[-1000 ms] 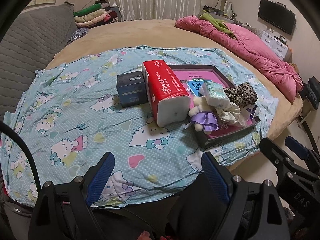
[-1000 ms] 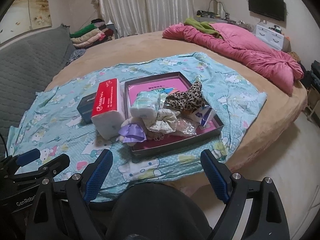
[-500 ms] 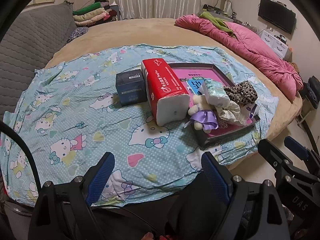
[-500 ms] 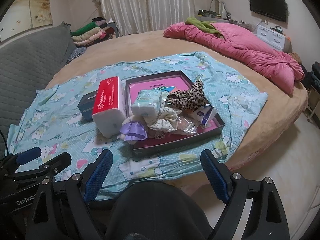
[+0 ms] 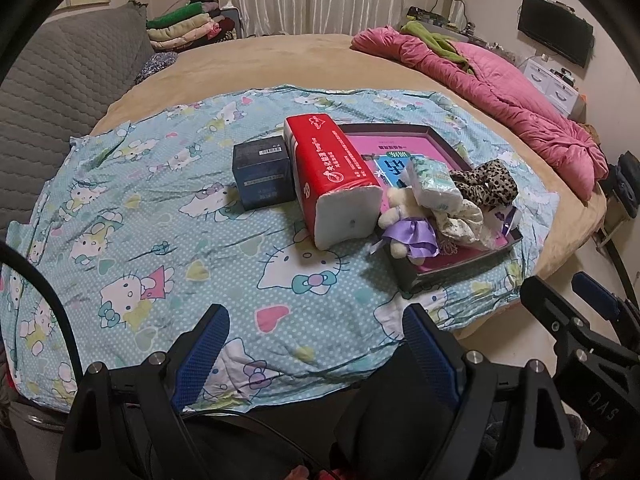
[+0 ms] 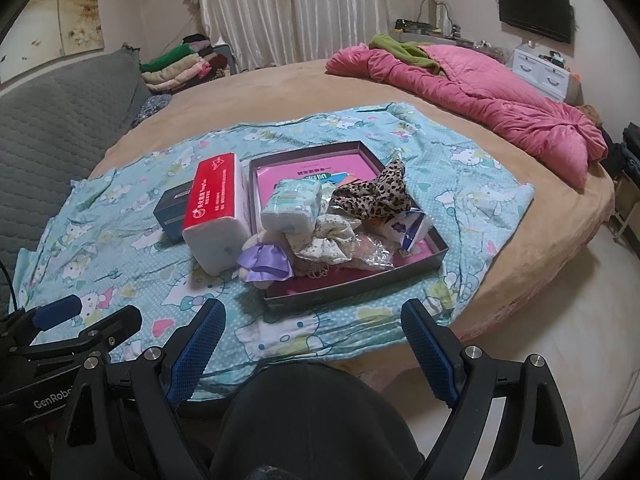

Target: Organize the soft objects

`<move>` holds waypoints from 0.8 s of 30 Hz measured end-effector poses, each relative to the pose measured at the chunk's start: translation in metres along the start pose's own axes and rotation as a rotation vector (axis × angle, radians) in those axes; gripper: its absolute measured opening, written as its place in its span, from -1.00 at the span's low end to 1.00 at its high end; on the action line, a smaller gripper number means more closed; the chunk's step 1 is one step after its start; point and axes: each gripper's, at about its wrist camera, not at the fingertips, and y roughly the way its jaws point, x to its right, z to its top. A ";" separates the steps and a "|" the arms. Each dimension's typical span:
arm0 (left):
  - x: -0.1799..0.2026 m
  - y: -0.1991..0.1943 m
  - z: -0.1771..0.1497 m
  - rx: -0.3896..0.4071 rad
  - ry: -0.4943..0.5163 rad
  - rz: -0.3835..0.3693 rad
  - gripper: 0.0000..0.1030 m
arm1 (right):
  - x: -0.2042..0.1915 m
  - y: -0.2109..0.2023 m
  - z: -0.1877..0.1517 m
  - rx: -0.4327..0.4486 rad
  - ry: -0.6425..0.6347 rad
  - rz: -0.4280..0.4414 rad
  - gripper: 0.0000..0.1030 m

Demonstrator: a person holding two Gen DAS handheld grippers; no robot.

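A dark shallow box (image 6: 356, 286) (image 5: 452, 272) with a pink lining lies on the blue Hello Kitty sheet (image 5: 140, 216). In it lie a plush doll in a purple dress (image 6: 264, 260) (image 5: 404, 228), a small tissue pack (image 6: 292, 206) (image 5: 434, 182), a leopard-print cloth (image 6: 376, 196) (image 5: 486, 188), a floral scrunchie (image 6: 326, 240) and a blue-white packet (image 6: 408, 228). A red tissue pack (image 6: 218, 208) (image 5: 334, 176) and a dark blue box (image 5: 262, 176) (image 6: 170, 210) sit left of it. My left gripper (image 5: 316, 348) and right gripper (image 6: 314, 344) are open and empty, held short of the bed's near edge.
A pink quilt (image 6: 480, 96) lies at the far right of the round tan bed (image 6: 280, 88). Folded clothes (image 6: 176, 64) are stacked at the back beside a grey headboard (image 6: 52, 120). The right gripper shows in the left wrist view (image 5: 580, 328).
Both grippers have drifted slightly toward the bed; the objects sit a little nearer in both views. Nothing on the bed has moved.
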 end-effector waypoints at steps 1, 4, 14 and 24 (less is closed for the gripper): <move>0.000 0.000 0.000 -0.001 0.001 0.000 0.71 | 0.000 0.000 0.000 -0.002 0.000 0.000 0.75; 0.000 0.000 0.000 0.002 0.000 0.000 0.71 | 0.001 0.000 0.000 -0.003 0.001 -0.001 0.75; -0.001 0.001 0.000 -0.001 0.001 0.006 0.71 | 0.001 -0.001 0.001 -0.001 -0.002 -0.003 0.75; -0.002 0.001 0.000 -0.004 -0.002 0.013 0.71 | 0.001 -0.002 0.002 0.001 0.000 -0.005 0.75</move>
